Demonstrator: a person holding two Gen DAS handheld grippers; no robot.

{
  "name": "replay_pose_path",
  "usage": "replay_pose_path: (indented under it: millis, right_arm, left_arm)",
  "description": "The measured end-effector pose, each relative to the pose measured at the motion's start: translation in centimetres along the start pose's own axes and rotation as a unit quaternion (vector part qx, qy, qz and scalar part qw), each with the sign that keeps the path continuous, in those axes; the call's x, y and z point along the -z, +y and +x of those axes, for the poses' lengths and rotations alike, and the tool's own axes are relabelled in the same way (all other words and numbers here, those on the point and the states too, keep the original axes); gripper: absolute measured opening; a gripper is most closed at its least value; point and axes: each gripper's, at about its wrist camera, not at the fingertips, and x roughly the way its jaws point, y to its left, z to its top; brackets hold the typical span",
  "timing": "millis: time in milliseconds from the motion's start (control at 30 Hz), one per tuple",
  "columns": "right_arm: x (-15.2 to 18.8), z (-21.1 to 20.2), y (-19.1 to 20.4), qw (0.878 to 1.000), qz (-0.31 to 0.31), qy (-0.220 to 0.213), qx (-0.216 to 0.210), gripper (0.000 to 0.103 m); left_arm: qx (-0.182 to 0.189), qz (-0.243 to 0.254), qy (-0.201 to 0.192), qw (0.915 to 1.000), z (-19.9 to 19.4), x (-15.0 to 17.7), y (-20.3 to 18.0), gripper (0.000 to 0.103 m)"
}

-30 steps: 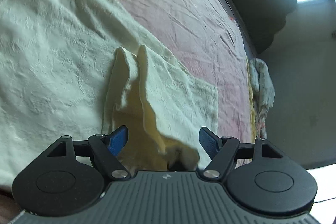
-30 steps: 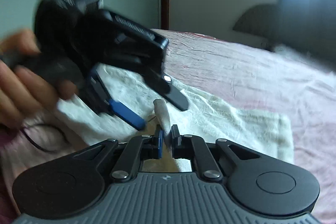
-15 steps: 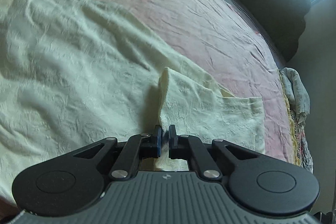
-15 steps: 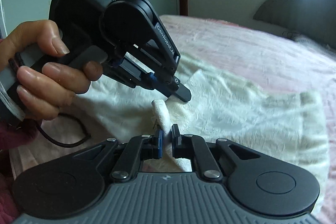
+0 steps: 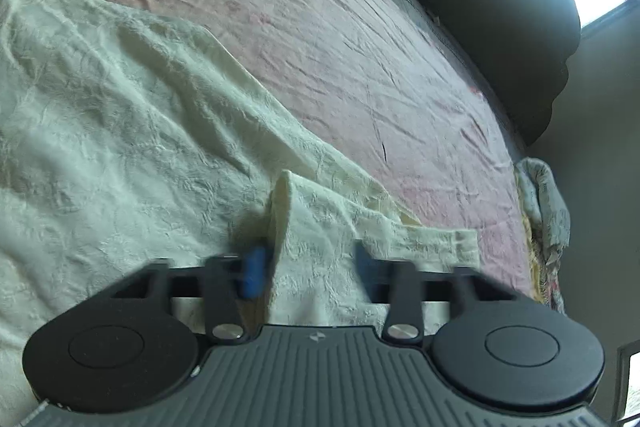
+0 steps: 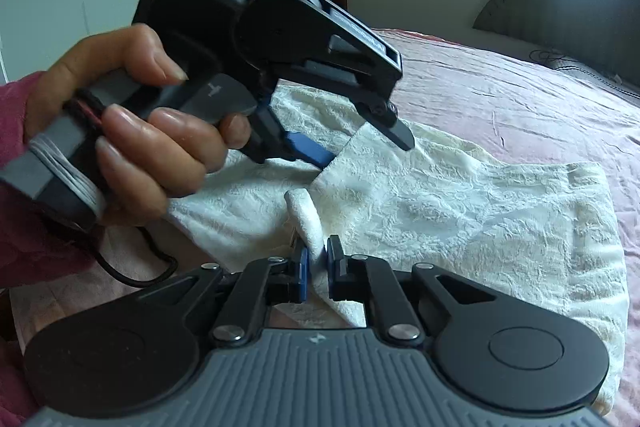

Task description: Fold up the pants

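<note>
The cream pants lie spread out on the pink bed, with one end close to the bed's side edge. The left gripper has its jaws wide apart and holds nothing; a bump of cloth stands up just by its blue finger. The right gripper has its jaws almost shut, pinching a little fold of the pants. A hand holds the left gripper's handle above the pants.

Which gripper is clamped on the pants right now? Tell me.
The right gripper: its jaws pinch a raised fold of the cream pants. The left gripper has its jaws spread wide, gripping nothing.
</note>
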Motion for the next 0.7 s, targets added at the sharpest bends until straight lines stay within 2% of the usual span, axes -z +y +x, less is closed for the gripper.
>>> replay_pose_path:
  millis: [33, 167, 200, 267, 333, 367, 433, 467, 533, 633, 700]
  right_arm:
    - [0.0, -0.1, 0.1, 1.000, 0.003, -0.001, -0.001, 0.009]
    - [-0.1, -0.1, -0.1, 1.000, 0.013, -0.001, -0.005, 0.009]
    - [-0.3, -0.1, 0.0, 1.000, 0.014, -0.002, -0.006, 0.012]
    - [-0.7, 0.1, -0.1, 1.000, 0.017, -0.009, -0.013, 0.013]
    - [-1.2, 0.3, 0.1, 1.000, 0.012, -0.016, -0.011, 0.013]
    - [-1.4, 0.8, 0.1, 1.000, 0.009, -0.014, -0.006, 0.015]
    - [-1.2, 1.9, 0.2, 1.000, 0.003, 0.010, -0.006, 0.028]
    - [-1.1, 2.0, 0.3, 1.000, 0.002, 0.016, -0.003, 0.029]
    - [-1.3, 0.9, 0.2, 1.000, 0.007, 0.019, -0.019, 0.030]
    - [-1.8, -2.0, -1.0, 0.997, 0.041, -0.025, -0.064, 0.030]
    - [-2.0, -2.4, -2.5, 0.994, 0.080, -0.043, -0.059, 0.030]
  left_arm:
    - [-0.006, 0.001, 0.005, 1.0000, 0.2, 0.1, 0.0, 0.009]
    - [-0.001, 0.007, -0.020, 0.9998, -0.7, 0.5, 0.1, 0.007]
    - [-0.004, 0.012, -0.030, 0.9995, -1.1, 0.4, -0.1, 0.006]
    - [-0.013, 0.043, -0.056, 0.9974, -2.0, 0.2, -1.0, 0.006]
    - [-0.041, 0.075, -0.076, 0.9934, -2.2, 0.2, -1.7, 0.006]
    - [-0.054, 0.092, -0.075, 0.9915, -1.8, 0.2, -2.0, 0.006]
    - [-0.079, 0.107, -0.064, 0.9891, -0.5, 0.4, -2.0, 0.006]
    - [-0.087, 0.109, -0.052, 0.9888, 0.1, 0.6, -1.7, 0.006]
    - [-0.084, 0.109, -0.056, 0.9890, 0.1, 0.8, -1.4, 0.006]
    - [-0.087, 0.115, -0.053, 0.9881, -0.2, 0.8, -1.4, 0.006]
    - [-0.093, 0.119, -0.052, 0.9872, 0.0, 0.7, -1.7, 0.006]
